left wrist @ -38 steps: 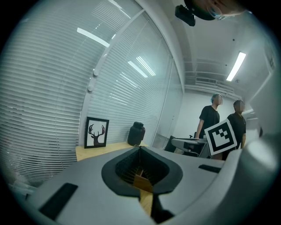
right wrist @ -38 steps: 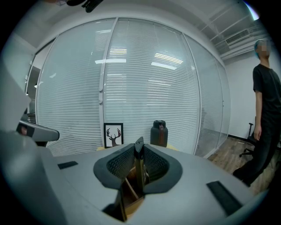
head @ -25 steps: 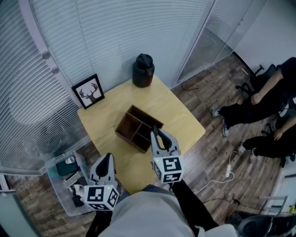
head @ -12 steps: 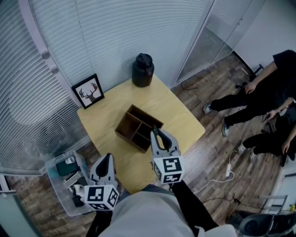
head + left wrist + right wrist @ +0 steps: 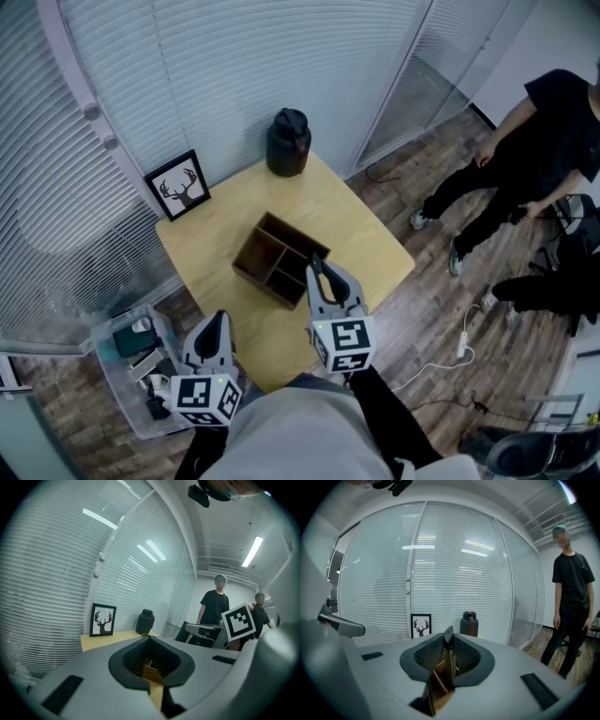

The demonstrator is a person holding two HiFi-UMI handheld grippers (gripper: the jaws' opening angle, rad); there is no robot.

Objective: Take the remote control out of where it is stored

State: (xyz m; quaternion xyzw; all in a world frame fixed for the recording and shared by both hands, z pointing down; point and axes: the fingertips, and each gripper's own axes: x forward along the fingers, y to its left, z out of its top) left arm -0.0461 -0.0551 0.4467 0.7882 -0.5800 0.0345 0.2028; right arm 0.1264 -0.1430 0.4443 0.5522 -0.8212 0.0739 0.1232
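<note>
Slatted blinds back a square yellow bench [image 5: 366, 234] carrying a dark jug [image 5: 289, 142], a framed deer picture [image 5: 178, 185] and a compartmented wooden box [image 5: 272, 255]. Right tongs [image 5: 317, 267] hang over the box's near corner, pressed together and gripping nothing. Left tongs [image 5: 221, 319] sit at the bench's near-left edge, above a plastic bin [image 5: 117, 370] on the floor — likewise closed and empty. The remote control cannot be made out in any view; the box's compartments look dark.

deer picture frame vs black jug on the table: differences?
The picture frame is flat, black-bordered, white inside with a deer head; the jug is rounded and dark. The frame stands at the table's left corner, the jug at its far corner. Both are upright, near the blinds.
</note>
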